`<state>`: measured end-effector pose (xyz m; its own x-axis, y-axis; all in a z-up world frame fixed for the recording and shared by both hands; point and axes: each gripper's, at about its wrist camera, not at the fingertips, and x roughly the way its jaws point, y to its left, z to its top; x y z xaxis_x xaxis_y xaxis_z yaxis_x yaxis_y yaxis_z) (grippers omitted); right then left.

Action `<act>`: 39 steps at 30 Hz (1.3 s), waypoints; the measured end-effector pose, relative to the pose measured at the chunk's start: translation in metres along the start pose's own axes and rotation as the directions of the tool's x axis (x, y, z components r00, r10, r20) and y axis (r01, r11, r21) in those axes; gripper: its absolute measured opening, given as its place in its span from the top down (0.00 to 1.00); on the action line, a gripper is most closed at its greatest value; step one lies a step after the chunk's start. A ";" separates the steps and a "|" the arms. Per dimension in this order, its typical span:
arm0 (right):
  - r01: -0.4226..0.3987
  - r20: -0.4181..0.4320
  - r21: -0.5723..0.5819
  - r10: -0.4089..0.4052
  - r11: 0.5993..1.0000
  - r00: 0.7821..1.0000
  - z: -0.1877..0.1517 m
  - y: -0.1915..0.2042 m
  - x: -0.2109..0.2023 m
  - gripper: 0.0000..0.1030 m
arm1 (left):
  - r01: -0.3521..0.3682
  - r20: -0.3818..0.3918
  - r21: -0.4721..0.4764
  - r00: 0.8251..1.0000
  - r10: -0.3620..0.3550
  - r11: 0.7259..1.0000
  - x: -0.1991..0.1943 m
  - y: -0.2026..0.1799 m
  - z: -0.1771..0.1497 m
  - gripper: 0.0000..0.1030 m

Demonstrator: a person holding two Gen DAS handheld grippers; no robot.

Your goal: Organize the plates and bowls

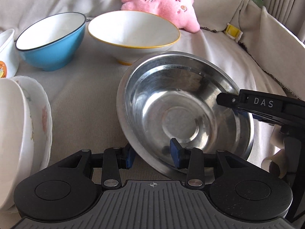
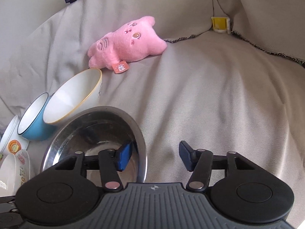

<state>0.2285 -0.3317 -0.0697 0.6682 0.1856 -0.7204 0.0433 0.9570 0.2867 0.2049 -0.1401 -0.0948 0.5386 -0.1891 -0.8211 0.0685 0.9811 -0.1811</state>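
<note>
A steel bowl (image 1: 183,118) (image 2: 99,131) sits tilted on the beige cloth, its left side raised. My left gripper (image 1: 152,155) straddles the near rim, with one blue pad against the outside and the other against the inner wall, so it is shut on the bowl. My right gripper (image 2: 155,157) (image 1: 230,106) straddles the opposite rim. Its left pad is inside the bowl and its right pad stands clear over the cloth, so it is open. Behind the steel bowl stand a white bowl with a yellow rim (image 1: 133,32) (image 2: 74,97) and a blue bowl (image 1: 49,43) (image 2: 34,118).
At the left edge, a white bowl (image 1: 9,133) rests in a flowered dish (image 1: 41,114) (image 2: 23,160). Behind them is a white cup with an orange sticker (image 1: 6,53) (image 2: 11,143). A pink plush toy (image 1: 162,7) (image 2: 129,43) and a yellow clip (image 1: 231,30) (image 2: 219,24) lie by the backrest.
</note>
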 end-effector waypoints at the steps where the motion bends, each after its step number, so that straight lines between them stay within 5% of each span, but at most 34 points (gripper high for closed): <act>1: -0.024 -0.011 -0.001 0.024 1.000 1.000 -0.001 0.002 0.000 0.54 | 0.002 0.000 -0.001 1.000 -0.002 1.000 0.000 0.000 0.000 0.60; 9: -0.037 -0.068 -0.113 0.029 0.993 0.997 -0.014 0.034 -0.004 0.59 | 0.061 0.017 -0.057 0.998 -0.060 0.996 -0.010 0.015 -0.002 0.70; 17: -0.116 -0.134 -0.054 0.107 0.992 0.985 -0.022 0.031 -0.017 0.59 | 0.052 -0.009 -0.109 0.999 -0.053 0.993 -0.023 0.023 -0.010 0.75; 26: -0.049 -0.061 -0.165 0.040 0.985 0.997 -0.040 0.048 -0.023 0.58 | 0.042 -0.017 -0.111 0.999 -0.044 0.993 -0.017 0.023 -0.018 0.76; 39: -0.099 -0.063 -0.078 0.094 0.992 0.994 -0.034 0.036 -0.001 0.58 | 0.121 0.021 -0.175 0.993 -0.120 0.977 -0.012 0.036 -0.022 0.76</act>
<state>0.2048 -0.2898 -0.0802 0.6215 0.2885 -0.7284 -0.0810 0.9484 0.3065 0.1823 -0.1035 -0.1029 0.5439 -0.3043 -0.7821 -0.0145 0.9284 -0.3714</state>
